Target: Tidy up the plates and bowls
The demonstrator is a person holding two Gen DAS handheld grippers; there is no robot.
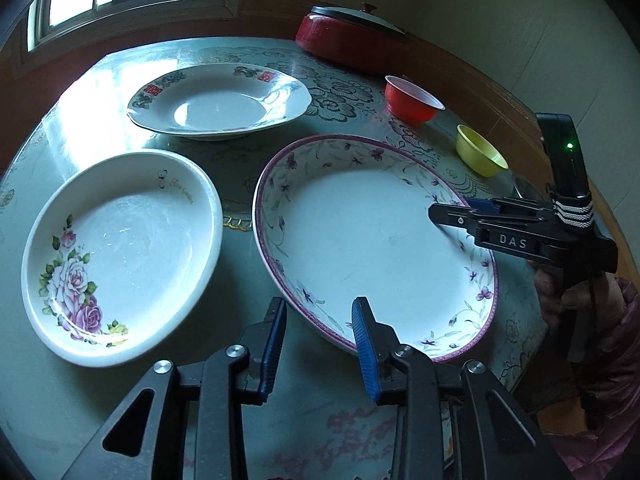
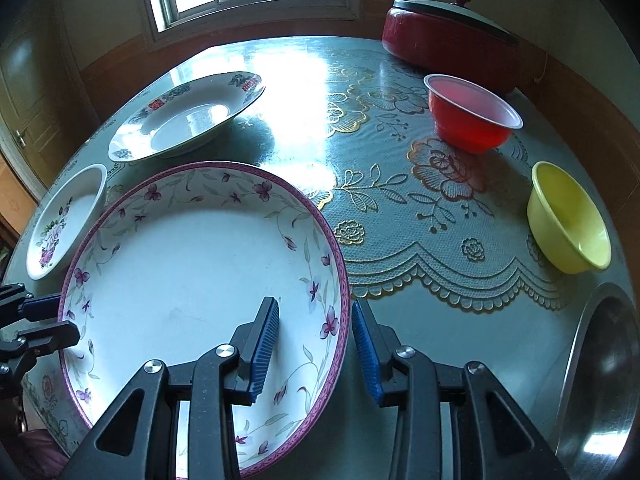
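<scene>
A large purple-rimmed floral plate (image 1: 372, 236) (image 2: 192, 280) lies on the table. My left gripper (image 1: 320, 312) is open, its fingers straddling the plate's near-left rim. My right gripper (image 2: 314, 328) is open, its fingers straddling the plate's right rim; it also shows in the left wrist view (image 1: 444, 210). A white rose plate (image 1: 128, 248) (image 2: 60, 224) lies to the left. A plate with red characters (image 1: 216, 104) (image 2: 188, 116) lies farther back. A red bowl (image 1: 412, 100) (image 2: 472, 116) and a yellow bowl (image 1: 480, 152) (image 2: 568, 220) stand at the right.
A red lidded pot (image 1: 352, 36) (image 2: 448, 36) stands at the table's far right edge. A steel bowl (image 2: 600, 380) sits at the near right. A lace-patterned cloth (image 2: 400, 184) covers the table. A window is behind.
</scene>
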